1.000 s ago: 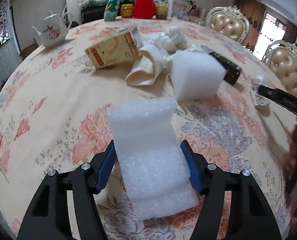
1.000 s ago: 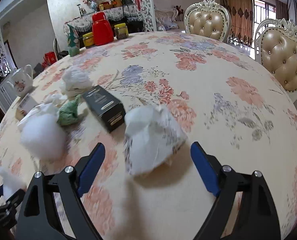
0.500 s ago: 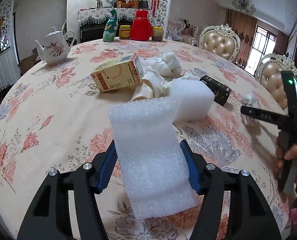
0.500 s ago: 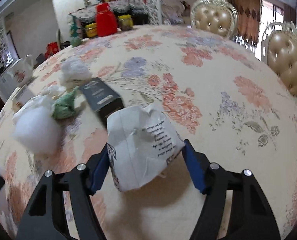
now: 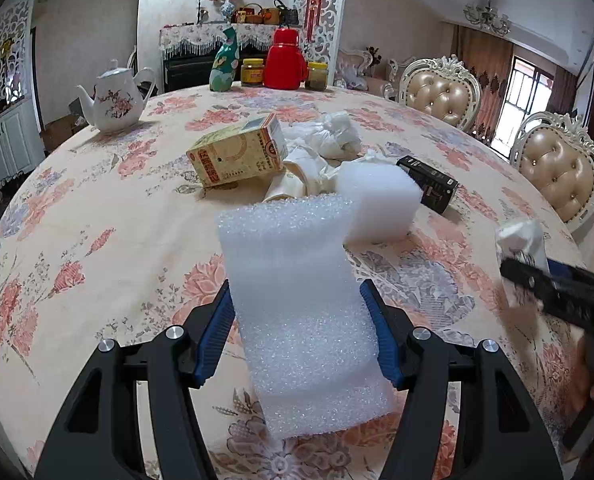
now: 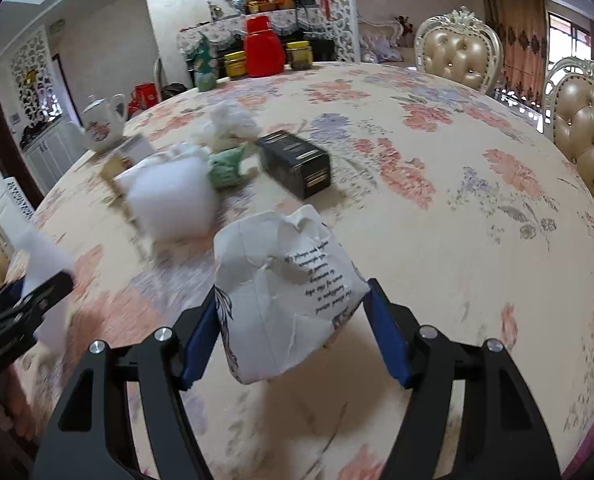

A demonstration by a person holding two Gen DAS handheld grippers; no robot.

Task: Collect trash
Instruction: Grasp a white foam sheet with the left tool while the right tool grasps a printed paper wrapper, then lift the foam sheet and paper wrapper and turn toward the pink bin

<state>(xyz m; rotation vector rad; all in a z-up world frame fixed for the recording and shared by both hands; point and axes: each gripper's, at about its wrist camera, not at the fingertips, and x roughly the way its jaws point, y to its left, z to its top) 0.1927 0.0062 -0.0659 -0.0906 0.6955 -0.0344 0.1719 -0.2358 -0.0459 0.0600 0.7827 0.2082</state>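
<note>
Your left gripper (image 5: 297,344) is clamped on the foam sheet (image 5: 297,300), held above the bench (image 5: 97,232). The foam looks light and springy, so grip it at mid-width, as you have it, and don't crush it. Your right gripper (image 6: 293,332) pinches the paper bag (image 6: 281,288) by its sides; it looks thin, crumpled and easily torn, so squeeze gently. No bin shows in either view. More trash lies beyond on the bench: a foam block (image 5: 377,204), a black box (image 6: 297,162) and a yellow carton (image 5: 237,154), whose contents I cannot tell.
</note>
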